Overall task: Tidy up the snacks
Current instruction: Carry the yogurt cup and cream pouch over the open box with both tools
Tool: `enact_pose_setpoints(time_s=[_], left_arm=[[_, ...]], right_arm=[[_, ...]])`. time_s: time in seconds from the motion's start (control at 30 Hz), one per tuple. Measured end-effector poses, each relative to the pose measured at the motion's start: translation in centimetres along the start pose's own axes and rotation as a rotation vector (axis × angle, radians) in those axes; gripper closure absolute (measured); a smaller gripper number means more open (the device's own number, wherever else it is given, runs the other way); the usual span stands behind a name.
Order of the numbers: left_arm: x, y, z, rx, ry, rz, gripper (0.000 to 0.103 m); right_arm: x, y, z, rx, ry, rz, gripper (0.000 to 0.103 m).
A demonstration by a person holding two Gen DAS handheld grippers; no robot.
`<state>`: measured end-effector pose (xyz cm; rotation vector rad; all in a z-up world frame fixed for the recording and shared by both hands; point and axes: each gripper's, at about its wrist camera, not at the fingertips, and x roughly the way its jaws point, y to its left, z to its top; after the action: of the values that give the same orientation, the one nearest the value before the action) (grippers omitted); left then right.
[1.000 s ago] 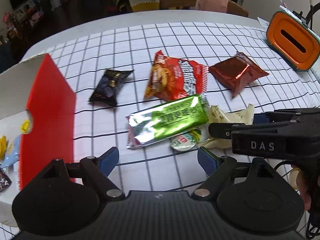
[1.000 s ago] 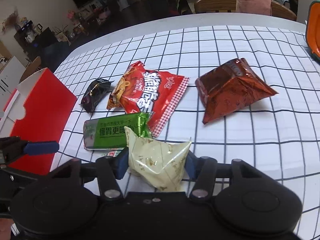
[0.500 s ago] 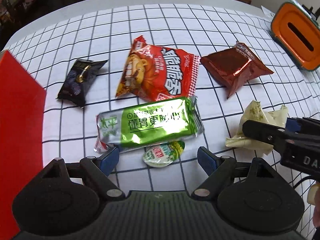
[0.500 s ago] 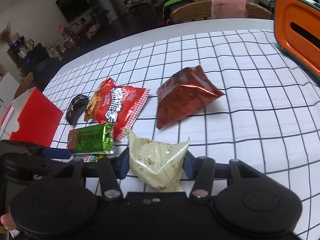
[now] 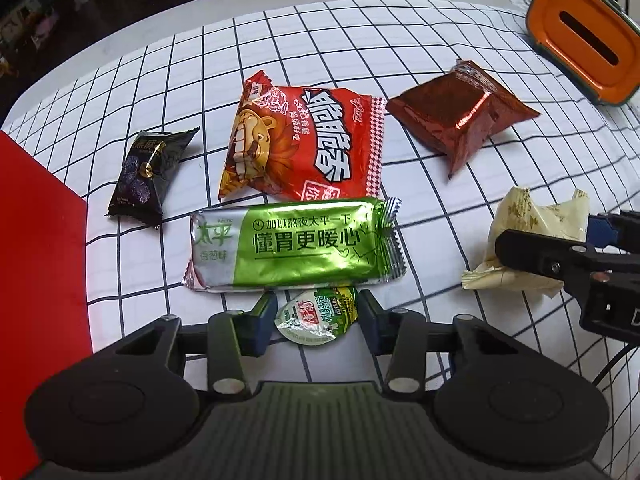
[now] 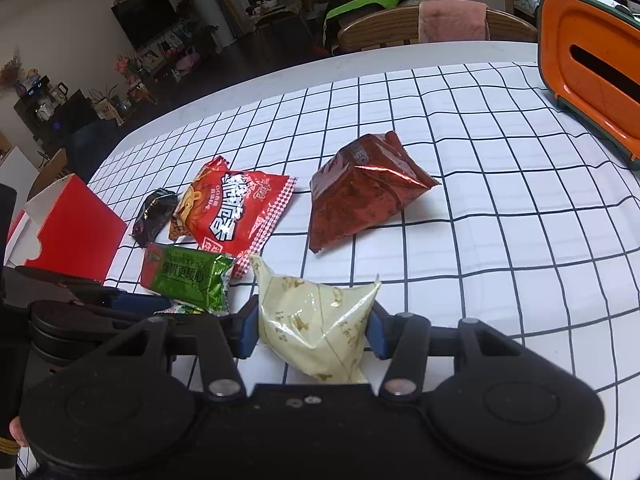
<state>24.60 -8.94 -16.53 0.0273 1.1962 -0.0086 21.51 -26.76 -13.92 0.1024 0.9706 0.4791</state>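
Note:
My right gripper [image 6: 312, 328] is shut on a cream packet [image 6: 316, 320], which also shows at the right of the left wrist view [image 5: 532, 236]. My left gripper [image 5: 316, 312] is open, its fingers on either side of a small green-and-white jelly cup [image 5: 318, 314] on the checked cloth. Just beyond lies a green foil bar [image 5: 292, 248], then a red lion snack bag [image 5: 304, 144], a dark packet [image 5: 148, 172] and a brown foil bag [image 5: 456, 116]. The red box [image 5: 36, 248] stands at the left.
An orange-and-green tissue holder [image 5: 584, 36] stands at the table's far right. The table's [image 6: 520, 240] far edge curves behind the snacks, with chairs [image 6: 436, 24] beyond it. The red box also shows at the left of the right wrist view [image 6: 76, 232].
My left gripper has moved forward and down so the jelly cup now sits between its fingers. My right gripper has carried the cream packet up and to the right, away from the pile.

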Motion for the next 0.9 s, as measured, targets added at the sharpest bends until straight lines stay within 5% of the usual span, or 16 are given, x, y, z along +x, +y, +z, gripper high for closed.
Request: enact_pose_setpoints(time_s=[0.9], left_arm=[[-10.7,5.7,-4.9,-0.031,-0.119,-0.112,0.061]], right_arm=[[-5.8,9.2,-1.4,-0.078,-0.050,0.010,0.053]])
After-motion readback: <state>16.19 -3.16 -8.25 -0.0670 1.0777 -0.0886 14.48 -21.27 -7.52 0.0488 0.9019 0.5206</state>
